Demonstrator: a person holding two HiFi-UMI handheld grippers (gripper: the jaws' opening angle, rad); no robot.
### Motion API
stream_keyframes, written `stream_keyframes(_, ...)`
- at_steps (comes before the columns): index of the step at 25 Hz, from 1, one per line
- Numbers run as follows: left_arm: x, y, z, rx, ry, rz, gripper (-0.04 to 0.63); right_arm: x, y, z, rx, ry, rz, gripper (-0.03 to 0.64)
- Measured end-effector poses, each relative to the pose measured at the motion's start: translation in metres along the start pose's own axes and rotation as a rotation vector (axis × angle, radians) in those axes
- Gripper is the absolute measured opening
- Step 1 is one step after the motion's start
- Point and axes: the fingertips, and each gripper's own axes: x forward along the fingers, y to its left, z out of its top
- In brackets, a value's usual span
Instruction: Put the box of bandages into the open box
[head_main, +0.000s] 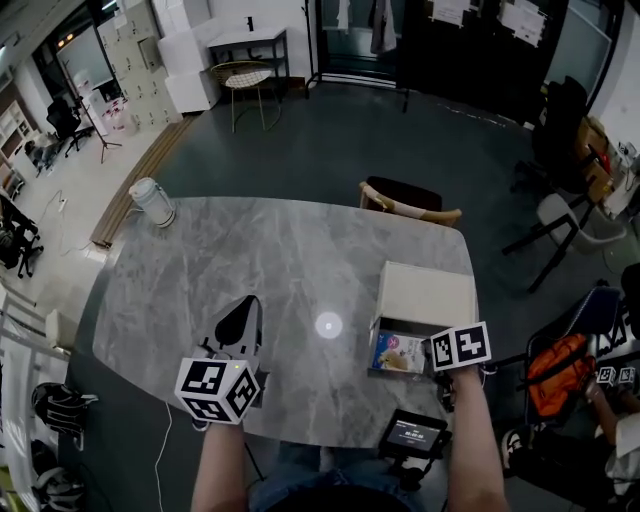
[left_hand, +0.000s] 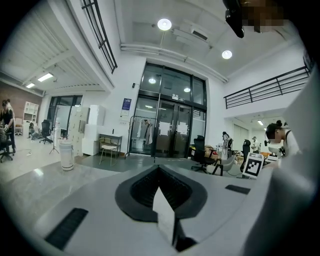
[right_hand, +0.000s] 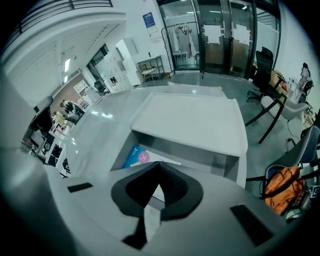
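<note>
The open box is white cardboard, standing at the table's right with its lid folded back. The box of bandages, blue and pink print, lies flat inside it; the right gripper view shows it as the box of bandages below the lid of the open box. My right gripper hangs just over the box's near right corner, pointing steeply down. The right gripper is shut, with nothing between its tips. My left gripper rests low at the table's near left; the left gripper is shut and empty.
A grey marble table carries a white cylinder at its far left corner. A small screen device sits at the front edge. A wooden chair stands behind the table, and an orange bag lies on the floor at right.
</note>
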Motion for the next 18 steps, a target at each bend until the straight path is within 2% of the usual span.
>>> stream_keyframes(4, 0.007, -0.001, 0.011, 0.004, -0.032, -0.016, 0.011, -0.015, 0.003, 0.019, 0.013, -0.108, 0.007, 0.025)
stream_keyframes(7, 0.012, -0.004, 0.023, 0.005, -0.065, -0.028, 0.011, -0.045, 0.006, 0.052, -0.018, -0.279, -0.002, 0.025)
stream_keyframes(9, 0.013, -0.006, 0.031, 0.005, -0.09, -0.034, 0.011, -0.079, 0.012, 0.081, -0.086, -0.482, -0.025, 0.025)
stream_keyframes(12, 0.014, -0.01, 0.043, 0.014, -0.119, -0.047, 0.011, -0.149, 0.03, 0.121, -0.269, -0.906, -0.104, 0.025)
stream_keyframes(14, 0.013, -0.01, 0.051, 0.019, -0.138, -0.051, 0.011, -0.186, 0.042, 0.13, -0.349, -1.119, -0.147, 0.025)
stream_keyframes(16, 0.013, -0.008, 0.059, 0.019, -0.158, -0.051, 0.011, -0.209, 0.051, 0.131, -0.36, -1.238, -0.155, 0.025)
stream_keyframes(18, 0.01, -0.008, 0.064, 0.016, -0.175, -0.053, 0.011, -0.22, 0.057, 0.127, -0.345, -1.292, -0.16, 0.025)
